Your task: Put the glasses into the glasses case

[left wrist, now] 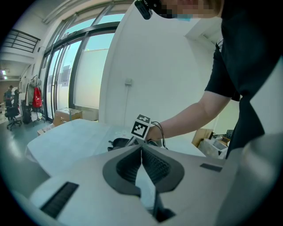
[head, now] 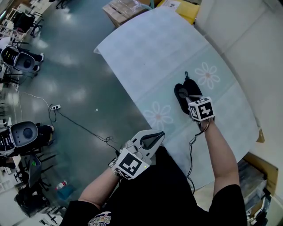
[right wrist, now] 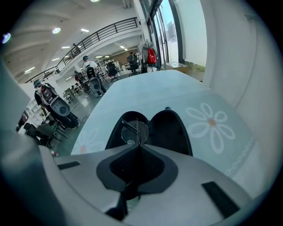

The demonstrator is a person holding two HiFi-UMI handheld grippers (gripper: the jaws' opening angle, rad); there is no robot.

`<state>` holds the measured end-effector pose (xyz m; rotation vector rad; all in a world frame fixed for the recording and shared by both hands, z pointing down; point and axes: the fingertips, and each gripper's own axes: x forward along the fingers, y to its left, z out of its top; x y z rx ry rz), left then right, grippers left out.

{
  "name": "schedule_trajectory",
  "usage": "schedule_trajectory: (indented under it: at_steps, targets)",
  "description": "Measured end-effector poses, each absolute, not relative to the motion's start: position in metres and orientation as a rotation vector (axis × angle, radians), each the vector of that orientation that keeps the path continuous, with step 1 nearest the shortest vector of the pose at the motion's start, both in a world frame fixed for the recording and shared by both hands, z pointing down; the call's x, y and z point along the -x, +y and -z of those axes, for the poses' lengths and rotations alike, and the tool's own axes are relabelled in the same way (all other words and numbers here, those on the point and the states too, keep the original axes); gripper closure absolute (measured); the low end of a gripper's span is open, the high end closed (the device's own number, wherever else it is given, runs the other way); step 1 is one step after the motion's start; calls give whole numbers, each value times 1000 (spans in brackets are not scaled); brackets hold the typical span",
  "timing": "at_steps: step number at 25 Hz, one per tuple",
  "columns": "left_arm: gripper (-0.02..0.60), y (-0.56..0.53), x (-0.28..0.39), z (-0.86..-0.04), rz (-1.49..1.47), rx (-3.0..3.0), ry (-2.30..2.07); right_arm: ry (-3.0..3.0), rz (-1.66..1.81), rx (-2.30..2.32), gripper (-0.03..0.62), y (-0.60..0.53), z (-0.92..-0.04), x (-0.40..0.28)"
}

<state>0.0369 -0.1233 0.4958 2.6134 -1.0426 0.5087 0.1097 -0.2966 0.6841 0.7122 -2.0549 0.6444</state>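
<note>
A black glasses case (head: 183, 95) lies open on the pale flowered tablecloth (head: 154, 48). In the right gripper view both halves of the case (right wrist: 170, 130) gape upward. My right gripper (head: 193, 100) hovers right over it, shut on the thin frame of the glasses (right wrist: 134, 129), whose round lens hangs above the case's left half. In the head view the glasses are hidden under the marker cube. My left gripper (head: 152, 139) is shut and holds nothing, off the table's near edge by the person's body. From the left gripper view (left wrist: 141, 150) the case (left wrist: 118, 142) shows beyond the jaws.
Cardboard boxes (head: 126, 9) and a yellow box (head: 185, 8) sit past the table's far end. A cable and power strip (head: 55, 107) run over the dark floor at left, near office chairs (head: 20, 57). More boxes (head: 261, 176) stand at the right.
</note>
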Motion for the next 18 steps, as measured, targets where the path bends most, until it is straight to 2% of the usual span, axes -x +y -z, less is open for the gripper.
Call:
schedule_trajectory:
  at_steps: [11, 18]
  targets:
    - [552, -126, -32, -496, -495, -2600, -1051, -1991, -642, -671, 565, -291, -693, -108]
    - [552, -123, -23, -491, -476, -2587, -1065, -1998, -636, -676, 511, -289, -687, -106]
